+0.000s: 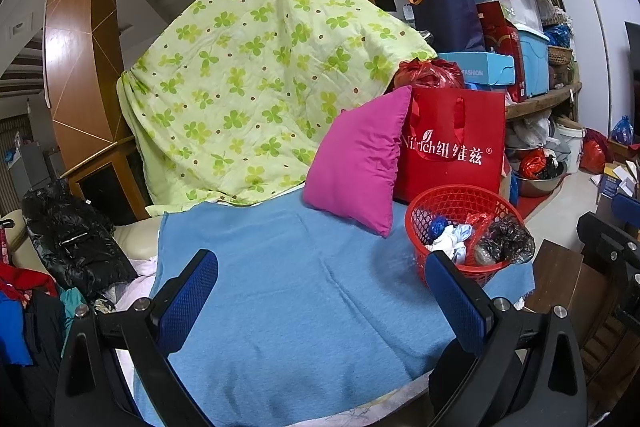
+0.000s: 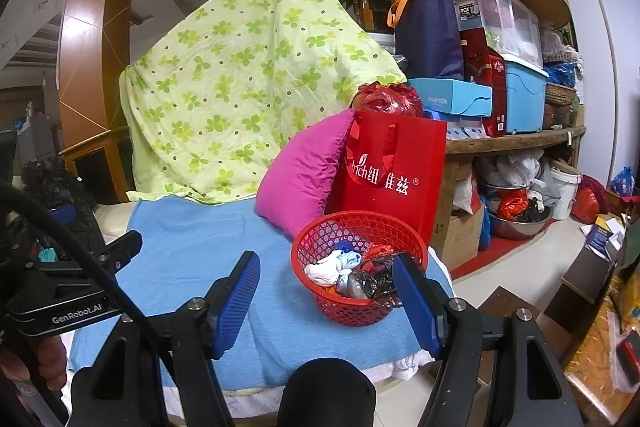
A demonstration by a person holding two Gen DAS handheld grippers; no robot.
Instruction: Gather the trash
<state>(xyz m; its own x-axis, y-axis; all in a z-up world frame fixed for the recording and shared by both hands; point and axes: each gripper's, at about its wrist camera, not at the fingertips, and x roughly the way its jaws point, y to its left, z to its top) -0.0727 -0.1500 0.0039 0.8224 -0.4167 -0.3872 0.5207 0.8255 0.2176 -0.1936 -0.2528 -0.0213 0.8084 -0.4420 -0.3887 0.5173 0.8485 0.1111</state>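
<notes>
Trash Collection: Basket Loaded, Both Tongs Empty

Status. Left tongs [image 1: 320,293] stood wide apart and held nothing, above the blue towel [image 1: 288,291]. Right tongs [image 2: 326,301] were likewise wide and empty, with the right-hand finger overlapping the near rim of the red basket [image 2: 320,239] in the right wrist view; contact could not be confirmed. The trash [image 2: 352,271] lay inside the basket, which stood on the towel at its right end, just in front of the pink pillow [image 2: 304,171] and the red bag [image 2: 396,171].

Hazards.
- The basket looked light and sat close to the towel's edge. A sideways knock from a finger would probably tip it or push it off toward the floor.
- The black plastic piece [image 1: 506,237] hung over the rim. It could snag on a finger and be dragged out.
- The towel lay loose, so a pull on the basket might drag it and shift the pillow.

Count.
- Baskets: one.
- Tongs: two.
- Pillows: one.
- Red bags: one.
- Trash pieces: several crumpled items, white, blue, red and black; the exact number could not be told.
- Loose trash on the towel: none visible.
</notes>
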